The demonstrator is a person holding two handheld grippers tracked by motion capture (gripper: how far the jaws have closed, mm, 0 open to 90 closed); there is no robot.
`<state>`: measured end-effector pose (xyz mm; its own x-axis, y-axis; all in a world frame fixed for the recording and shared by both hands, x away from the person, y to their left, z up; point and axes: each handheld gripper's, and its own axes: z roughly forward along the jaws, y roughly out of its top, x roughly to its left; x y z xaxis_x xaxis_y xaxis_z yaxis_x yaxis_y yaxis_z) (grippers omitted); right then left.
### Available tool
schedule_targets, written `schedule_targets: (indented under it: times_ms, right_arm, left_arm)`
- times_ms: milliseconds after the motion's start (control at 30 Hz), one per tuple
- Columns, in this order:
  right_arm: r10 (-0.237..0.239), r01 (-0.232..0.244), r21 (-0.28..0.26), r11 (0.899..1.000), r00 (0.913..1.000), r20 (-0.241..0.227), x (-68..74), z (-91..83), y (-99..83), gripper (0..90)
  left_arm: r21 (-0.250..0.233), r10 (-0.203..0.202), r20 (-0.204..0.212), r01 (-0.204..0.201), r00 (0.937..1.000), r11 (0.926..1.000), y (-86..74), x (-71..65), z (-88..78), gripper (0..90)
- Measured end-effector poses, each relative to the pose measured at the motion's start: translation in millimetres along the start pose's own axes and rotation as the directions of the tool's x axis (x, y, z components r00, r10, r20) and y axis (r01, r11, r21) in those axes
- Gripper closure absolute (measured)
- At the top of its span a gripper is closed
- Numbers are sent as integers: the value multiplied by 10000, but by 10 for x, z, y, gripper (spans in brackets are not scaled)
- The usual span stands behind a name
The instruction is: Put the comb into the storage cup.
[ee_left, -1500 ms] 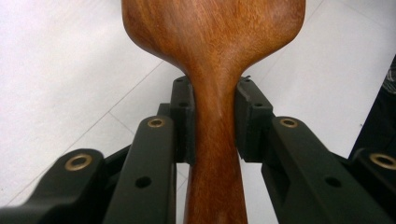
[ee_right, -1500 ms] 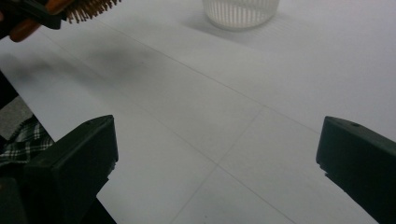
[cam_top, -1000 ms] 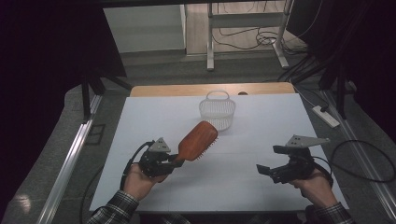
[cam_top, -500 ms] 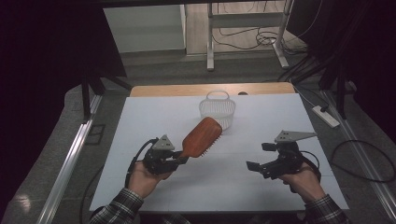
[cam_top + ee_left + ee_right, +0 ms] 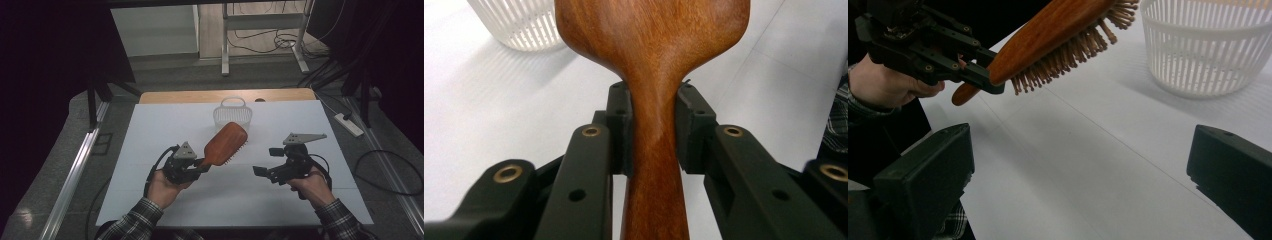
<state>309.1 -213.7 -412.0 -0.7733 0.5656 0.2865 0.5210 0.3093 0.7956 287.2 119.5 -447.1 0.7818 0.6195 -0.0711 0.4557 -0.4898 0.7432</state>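
The left gripper (image 5: 200,164) sits over the near-left part of the white bench (image 5: 150,150), its jaws clamped on the narrow neck of a wooden hairbrush (image 5: 226,143). In the left gripper view both pads press the handle just below where the paddle widens. The hairbrush is lifted clear of the bench and slants up and away from the person, bristles facing down and to the right, its far end close to the white slatted basket (image 5: 232,115). That basket stands near the far edge of the bench, by the wooden strip, with bare surface around it on both sides. Between the grippers lies an open stretch of bench. The right gripper (image 5: 269,161) hovers over the near-right part, pointing left toward the hairbrush, jaws wide apart with nothing between them. Open bench lies to its right, up to the right edge.
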Motion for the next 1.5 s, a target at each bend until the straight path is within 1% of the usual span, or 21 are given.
schedule_targets:
  times_ms: [100, 167, 267, 433, 533, 600, 667, 733, 800, 867, 933, 1133, 1267, 1367, 1500]
  right_arm:
    - [124, -124, 26, 9999, 9999, -43, 0, 25, 23, 0]
    - [334, -334, 5, 9994, 9994, -130, -9, 65, 52, 0]
    - [515, -515, 22, 9987, 9985, -183, -18, 99, 82, 0]
    - [653, -654, -4, 9979, 9975, -263, -26, 154, 136, 0]
    - [758, -758, 22, 9971, 9968, -233, -21, 190, 178, 0]
    - [909, -907, 101, 9958, 9957, -153, -15, 234, 222, 0]
    - [944, -942, 136, 9955, 9955, -129, -13, 250, 236, 0]
    - [1101, -1099, 216, 9937, 9939, -85, -14, 301, 278, 0]
    - [1150, -1147, 222, 9931, 9933, -106, -16, 307, 284, 0]
    - [1441, -1436, 199, 9894, 9893, -241, -34, 352, 319, 0]
    - [1457, -1453, 197, 9892, 9891, -232, -38, 362, 326, 0]
    - [1648, -1641, 266, 9861, 9860, -247, -56, 475, 397, 0]
    - [1635, -1628, 288, 9862, 9862, -241, -58, 517, 421, 0]
    - [1713, -1704, 331, 9848, 9848, -269, -54, 567, 453, 0]
    - [1775, -1768, 262, 9839, 9836, -313, -46, 609, 481, 9]
  left_arm:
    - [-92, -7, -24, 7, 10000, 10000, 23, -15, 21, 720]
    - [-167, -41, 18, 41, 10000, 9999, 37, -23, 33, 720]
    - [-223, -36, 29, 37, 10000, 9997, 51, -35, 48, 721]
    - [-298, -8, 15, 9, 10000, 9996, 68, -61, 67, 721]
    - [-355, -8, 37, 10, 10000, 9994, 79, -76, 81, 721]
    - [-412, 32, 23, -31, 10000, 9991, 93, -95, 95, 721]
    - [-464, 27, 26, -25, 10000, 9989, 98, -102, 100, 721]
    - [-521, 54, -3, -54, 10000, 9986, 111, -116, 105, 721]
    - [-597, 19, 15, -18, 10000, 9982, 117, -124, 109, 721]
    - [-601, 69, 23, -68, 10000, 9982, 125, -131, 110, 721]
    - [-663, 52, 34, -50, 10000, 9978, 131, -145, 118, 721]
    - [-795, 39, -9, -39, 10000, 9968, 140, -170, 130, 721]
    - [-876, 51, 1, -51, 10000, 9961, 145, -180, 123, 721]
    - [-962, 48, -26, -50, 10000, 9953, 145, -193, 122, 721]
    - [-1014, 43, -60, -49, 10000, 9948, 143, -201, 122, 721]
